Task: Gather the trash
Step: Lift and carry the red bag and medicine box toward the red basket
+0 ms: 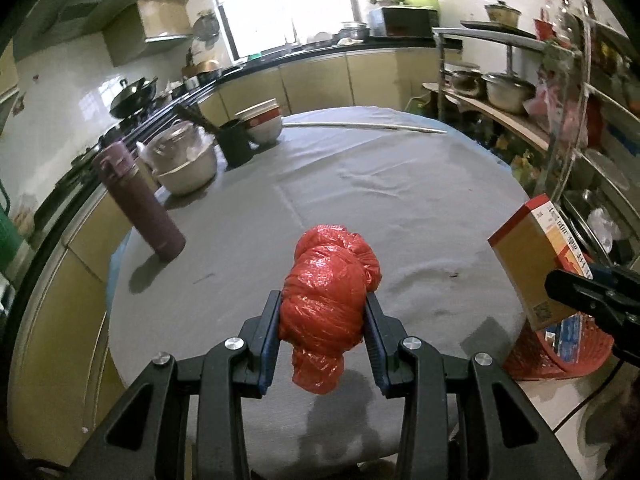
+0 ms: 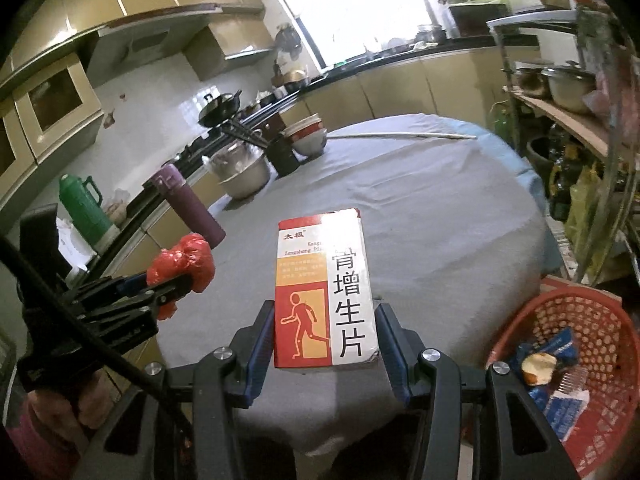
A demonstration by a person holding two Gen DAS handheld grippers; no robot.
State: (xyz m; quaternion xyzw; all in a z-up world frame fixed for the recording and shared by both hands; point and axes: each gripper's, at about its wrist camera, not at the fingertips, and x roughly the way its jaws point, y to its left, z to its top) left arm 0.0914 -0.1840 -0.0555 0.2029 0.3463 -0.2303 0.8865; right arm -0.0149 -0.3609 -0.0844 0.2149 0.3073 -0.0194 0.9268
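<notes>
Left tongs (image 1: pixel 322 320) pinch a bag (image 1: pixel 330 300), right tongs (image 2: pixel 325 334) a box (image 2: pixel 325 292); beside the basket (image 2: pixel 600 312), the slippery bag could slide free early.

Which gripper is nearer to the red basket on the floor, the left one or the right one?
Right. The right gripper, holding the medicine box, is just beside the red basket. The left gripper, holding the red plastic bag, is over the table, farther away.
</notes>
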